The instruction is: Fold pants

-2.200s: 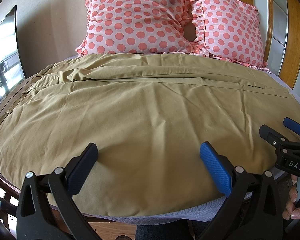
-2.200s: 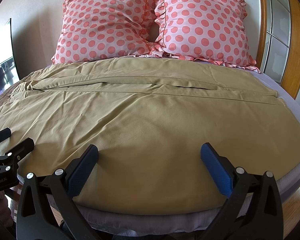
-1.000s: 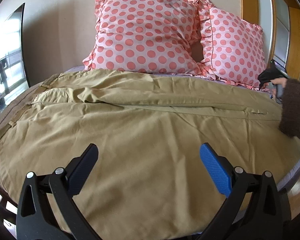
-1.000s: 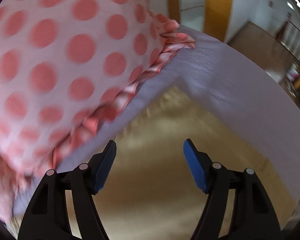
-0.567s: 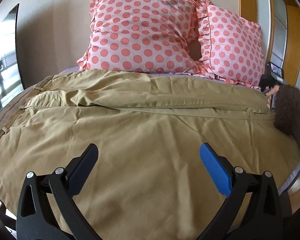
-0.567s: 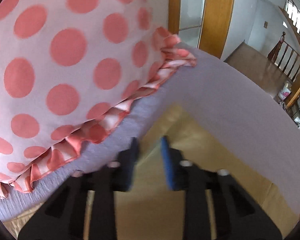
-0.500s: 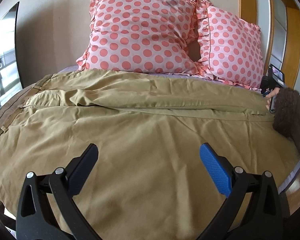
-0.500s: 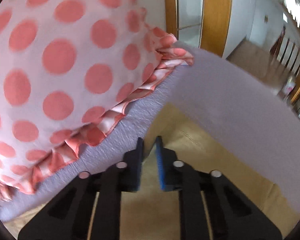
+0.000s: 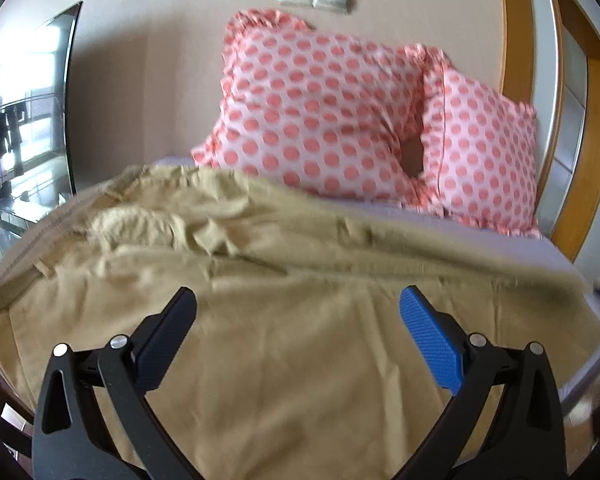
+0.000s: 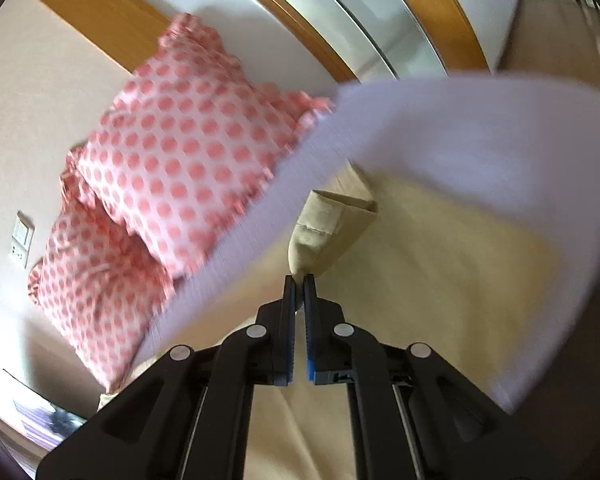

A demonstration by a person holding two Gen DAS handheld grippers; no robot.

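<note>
Khaki pants (image 9: 292, 320) lie spread across the bed, waistband to the left, legs running right. My left gripper (image 9: 296, 316) is open and empty, hovering over the near leg. My right gripper (image 10: 299, 280) is shut on the hem corner of a pant leg (image 10: 328, 224) and holds it lifted off the bed, so the cuff stands up above the fingertips. The pants (image 10: 440, 280) lie below it. The right gripper itself is not visible in the left wrist view.
Two pink polka-dot pillows (image 9: 324, 120) lean on the wall at the head of the bed. The lilac sheet (image 10: 440, 140) shows around the pants. A wood-framed door (image 9: 572, 92) is on the right, a window (image 9: 24, 112) on the left.
My right gripper went to the far right pant hem, closed on it and lifted it. The pants have bunched near the waistband. My left gripper stayed open, shifting slightly.
</note>
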